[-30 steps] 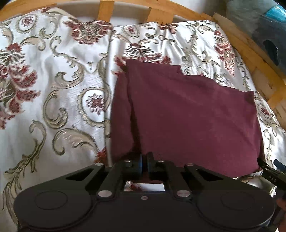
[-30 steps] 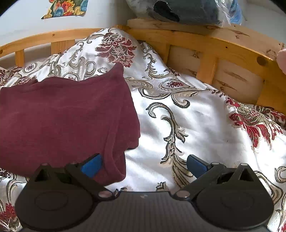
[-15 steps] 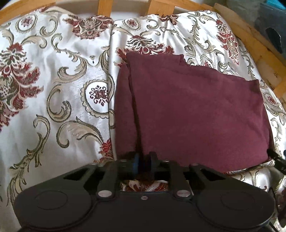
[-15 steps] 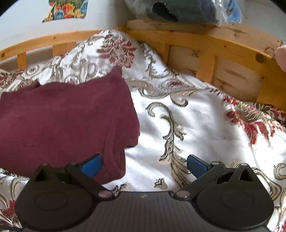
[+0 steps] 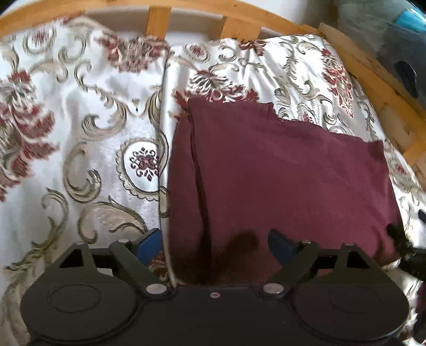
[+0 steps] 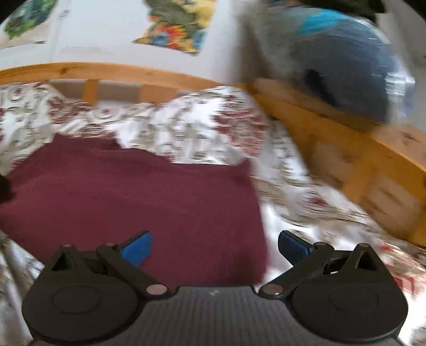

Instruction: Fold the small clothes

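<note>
A maroon garment (image 5: 279, 181) lies folded flat on the patterned bedspread (image 5: 80, 133). My left gripper (image 5: 214, 243) is open, its blue pads straddling the garment's near left edge just above the cloth. The garment also shows in the blurred right wrist view (image 6: 138, 197). My right gripper (image 6: 214, 246) is open over the garment's near right corner, holding nothing.
A wooden bed rail (image 5: 234, 10) runs along the far side and the right (image 6: 346, 149). A bundle of dark and blue cloth in plastic (image 6: 332, 61) sits on the right rail. Colourful pictures (image 6: 175, 26) hang on the wall behind.
My left gripper has opened and let go of the garment's near edge. My right gripper has swung left and now hovers over the garment's right corner; its view is blurred.
</note>
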Demonstrator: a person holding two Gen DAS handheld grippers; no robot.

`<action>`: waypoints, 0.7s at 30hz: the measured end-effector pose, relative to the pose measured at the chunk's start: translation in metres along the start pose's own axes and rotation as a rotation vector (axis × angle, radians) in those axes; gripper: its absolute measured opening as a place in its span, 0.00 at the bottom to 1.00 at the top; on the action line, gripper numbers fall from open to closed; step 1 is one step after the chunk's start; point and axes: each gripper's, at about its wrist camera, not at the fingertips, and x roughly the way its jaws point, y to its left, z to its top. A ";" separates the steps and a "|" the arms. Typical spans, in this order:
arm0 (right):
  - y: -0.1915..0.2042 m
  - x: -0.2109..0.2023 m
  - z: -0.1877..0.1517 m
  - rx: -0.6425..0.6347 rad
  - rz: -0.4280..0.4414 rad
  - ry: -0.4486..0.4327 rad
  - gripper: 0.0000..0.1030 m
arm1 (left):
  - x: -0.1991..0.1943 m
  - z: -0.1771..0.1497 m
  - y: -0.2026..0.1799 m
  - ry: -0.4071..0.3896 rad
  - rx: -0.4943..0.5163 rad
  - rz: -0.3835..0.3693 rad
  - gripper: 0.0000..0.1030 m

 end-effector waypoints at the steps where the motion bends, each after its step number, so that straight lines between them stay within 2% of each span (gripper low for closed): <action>1: 0.006 0.006 0.004 0.007 0.036 0.011 1.00 | 0.005 0.002 0.004 0.005 -0.022 -0.007 0.85; 5: 0.028 0.031 0.015 0.082 0.140 0.071 1.00 | 0.023 0.009 0.016 0.015 -0.082 -0.032 0.85; 8: 0.044 0.047 0.007 0.074 0.117 0.123 1.00 | 0.031 0.010 0.022 0.011 -0.104 -0.057 0.85; 13: 0.049 0.039 -0.017 0.073 0.092 0.015 1.00 | 0.033 0.011 0.021 0.003 -0.095 -0.070 0.85; 19: 0.049 0.039 -0.018 0.081 0.094 -0.001 1.00 | 0.035 0.011 0.022 0.004 -0.104 -0.070 0.84; 21: 0.049 0.040 -0.018 0.084 0.096 -0.004 1.00 | 0.035 0.011 0.021 0.003 -0.099 -0.069 0.79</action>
